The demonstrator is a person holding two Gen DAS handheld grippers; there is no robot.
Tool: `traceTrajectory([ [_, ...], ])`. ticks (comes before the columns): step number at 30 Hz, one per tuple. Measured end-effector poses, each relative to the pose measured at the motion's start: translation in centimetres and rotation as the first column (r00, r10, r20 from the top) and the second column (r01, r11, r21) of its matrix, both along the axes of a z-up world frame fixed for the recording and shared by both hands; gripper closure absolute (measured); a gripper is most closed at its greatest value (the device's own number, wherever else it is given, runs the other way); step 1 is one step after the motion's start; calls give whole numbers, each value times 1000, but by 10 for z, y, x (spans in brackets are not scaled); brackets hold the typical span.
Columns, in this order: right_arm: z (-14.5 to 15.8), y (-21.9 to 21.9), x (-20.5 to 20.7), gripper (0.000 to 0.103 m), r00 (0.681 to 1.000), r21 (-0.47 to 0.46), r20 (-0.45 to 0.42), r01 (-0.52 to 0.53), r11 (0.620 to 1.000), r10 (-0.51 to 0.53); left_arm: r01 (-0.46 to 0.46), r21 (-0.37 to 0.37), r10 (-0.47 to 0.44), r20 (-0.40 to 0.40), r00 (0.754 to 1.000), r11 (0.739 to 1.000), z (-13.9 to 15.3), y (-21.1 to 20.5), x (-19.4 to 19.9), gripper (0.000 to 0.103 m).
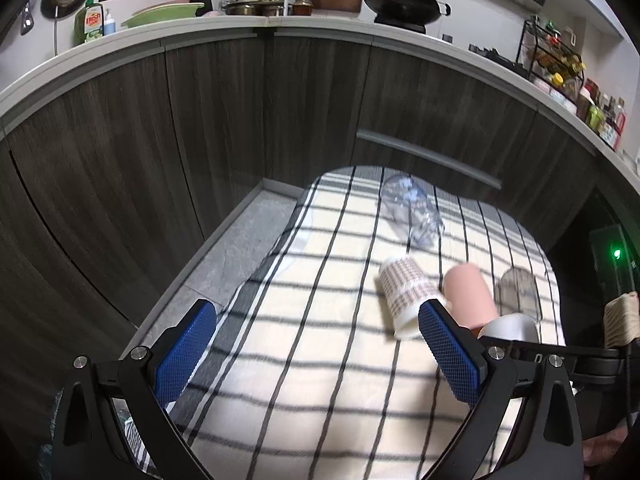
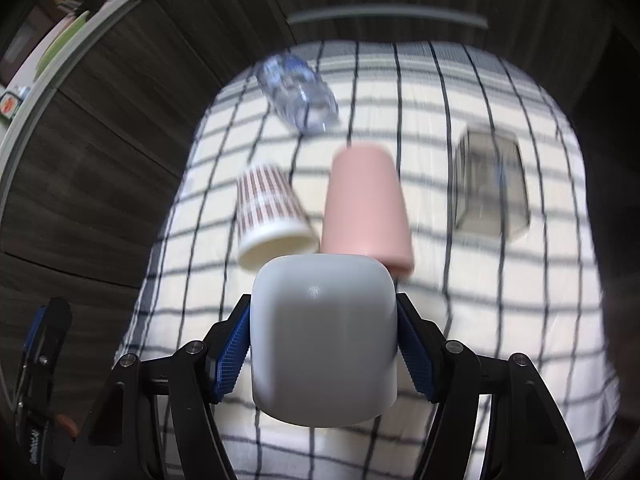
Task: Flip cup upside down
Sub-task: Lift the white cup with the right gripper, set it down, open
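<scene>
1. Cup (image 2: 324, 340), white, sits clamped between the right gripper's (image 2: 323, 354) blue pads, above the checked cloth (image 2: 500, 320).
2. Left gripper (image 1: 316, 356) hovers with fingers spread, holding nothing, beside the patterned cup (image 1: 404, 292).

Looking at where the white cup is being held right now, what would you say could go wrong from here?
1. The right gripper clamps the white cup by its smooth, rounded sides; it might slip or twist during placement.
2. The pink cup and patterned paper cup stand just ahead; setting down there could knock them over.
3. The checked cloth looks soft, so the cup's rim may land unevenly and tip.
</scene>
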State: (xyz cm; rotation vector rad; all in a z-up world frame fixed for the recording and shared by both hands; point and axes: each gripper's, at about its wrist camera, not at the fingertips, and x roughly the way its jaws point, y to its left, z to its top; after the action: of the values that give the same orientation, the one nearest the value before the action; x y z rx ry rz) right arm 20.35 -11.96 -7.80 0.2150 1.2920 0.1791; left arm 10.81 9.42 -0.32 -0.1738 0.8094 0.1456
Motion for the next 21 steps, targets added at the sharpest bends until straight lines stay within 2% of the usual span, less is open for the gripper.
traceTrajectory([
  [8,-53,-2,-31,36,991,23,-106,84,996,-81,54,-7,-54,-35,998,999,-26,3,-20,0],
  [18,-80,4,-39,35,984,5,-144,104,995,-103,76,-8,-77,-57,995,997,-41,1,-28,0],
  [21,-79,4,-40,35,987,-9,-123,100,995,-100,77,-7,-78,-69,995,997,-44,1,-29,0],
])
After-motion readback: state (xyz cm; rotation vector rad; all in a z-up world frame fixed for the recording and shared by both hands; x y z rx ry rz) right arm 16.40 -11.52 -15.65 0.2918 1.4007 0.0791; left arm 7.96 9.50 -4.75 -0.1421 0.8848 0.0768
